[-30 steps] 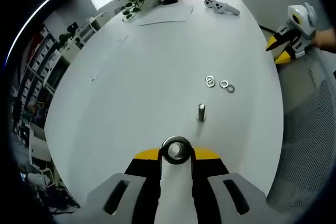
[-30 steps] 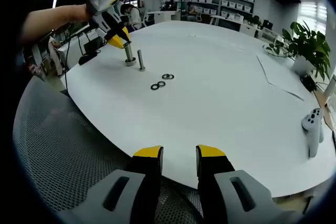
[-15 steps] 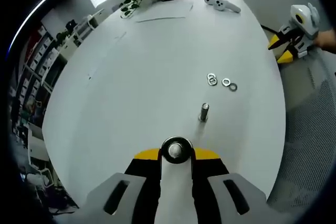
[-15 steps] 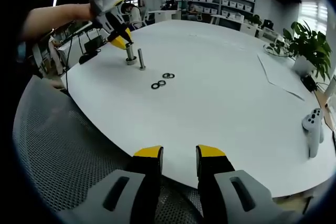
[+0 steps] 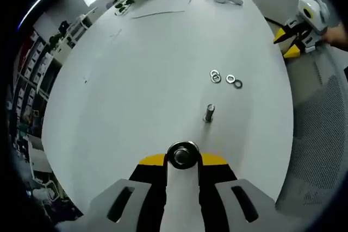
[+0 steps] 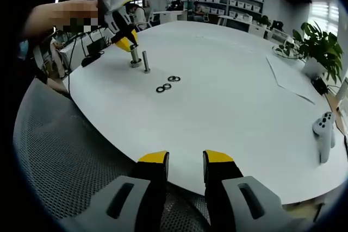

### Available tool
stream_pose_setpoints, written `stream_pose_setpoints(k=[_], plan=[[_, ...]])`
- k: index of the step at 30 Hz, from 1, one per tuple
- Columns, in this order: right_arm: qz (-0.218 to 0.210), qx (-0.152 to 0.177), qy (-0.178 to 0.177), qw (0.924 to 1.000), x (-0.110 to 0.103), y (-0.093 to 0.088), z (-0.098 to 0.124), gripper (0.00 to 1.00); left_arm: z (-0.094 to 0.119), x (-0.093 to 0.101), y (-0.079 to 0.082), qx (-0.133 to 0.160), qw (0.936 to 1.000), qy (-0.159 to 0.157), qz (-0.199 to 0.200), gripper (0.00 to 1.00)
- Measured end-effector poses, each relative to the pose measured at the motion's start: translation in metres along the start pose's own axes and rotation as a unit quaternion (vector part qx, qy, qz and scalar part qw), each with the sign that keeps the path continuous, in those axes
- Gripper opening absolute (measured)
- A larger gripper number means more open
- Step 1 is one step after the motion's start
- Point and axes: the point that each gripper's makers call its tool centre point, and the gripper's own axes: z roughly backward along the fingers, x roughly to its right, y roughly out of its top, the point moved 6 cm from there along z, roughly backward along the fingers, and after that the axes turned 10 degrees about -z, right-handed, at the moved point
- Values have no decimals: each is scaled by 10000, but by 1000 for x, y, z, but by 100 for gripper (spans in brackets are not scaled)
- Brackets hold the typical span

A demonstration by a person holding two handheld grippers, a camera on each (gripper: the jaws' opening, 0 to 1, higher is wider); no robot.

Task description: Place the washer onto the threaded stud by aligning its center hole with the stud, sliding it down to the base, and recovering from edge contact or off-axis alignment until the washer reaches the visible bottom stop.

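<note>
A thin threaded stud (image 5: pixel 209 112) stands upright on the white table (image 5: pixel 136 80), just ahead of my left gripper (image 5: pixel 183 160). Its jaws are shut on a round metal piece (image 5: pixel 183 155), seen end-on as a ring. From the right gripper view that piece is a short upright cylinder (image 6: pixel 134 58) resting on the table beside the stud (image 6: pixel 145 62), under the left gripper (image 6: pixel 129 42). Several loose washers (image 5: pixel 225 79) lie past the stud, also visible as washers (image 6: pixel 167 86). My right gripper (image 6: pixel 186 158) is open, with nothing between its jaws, at the table's near edge; it appears as the right gripper (image 5: pixel 285 44).
A grey mesh chair (image 6: pixel 60 156) sits beside the table edge. A potted plant (image 6: pixel 318 44), sheets of paper (image 6: pixel 288 77) and a white controller (image 6: pixel 325 129) occupy the far side. A person's arm (image 6: pixel 60 17) holds the left gripper. Shelves line the room's back.
The left gripper view has tilted slightly, so the table's far end sits higher and further left. The round metal piece stays in the left jaws. The right gripper has not moved.
</note>
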Motion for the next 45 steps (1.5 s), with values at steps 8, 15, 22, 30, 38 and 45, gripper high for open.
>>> stream_pose_setpoints(k=[8, 15, 22, 30, 38, 45], plan=[[-16, 16, -10, 10000, 0, 0, 0, 28, -8, 1, 0, -133, 9998, -148, -18, 19], [-28, 34, -17, 10000, 0, 1, 0, 28, -19, 2, -3, -185, 9996, -230, -21, 19], [-29, 40, -15, 10000, 0, 1, 0, 28, -32, 5, -6, -279, 9991, -303, -16, 19], [-40, 51, -17, 10000, 0, 1, 0, 28, -36, 5, -9, -317, 9988, -358, 48, 19], [-34, 43, -13, 10000, 0, 1, 0, 28, -38, 6, -13, -221, 9986, -462, 120, 21], [-16, 21, 1, 10000, 0, 1, 0, 28, -32, 10, -21, -96, 9988, -393, 287, 30]])
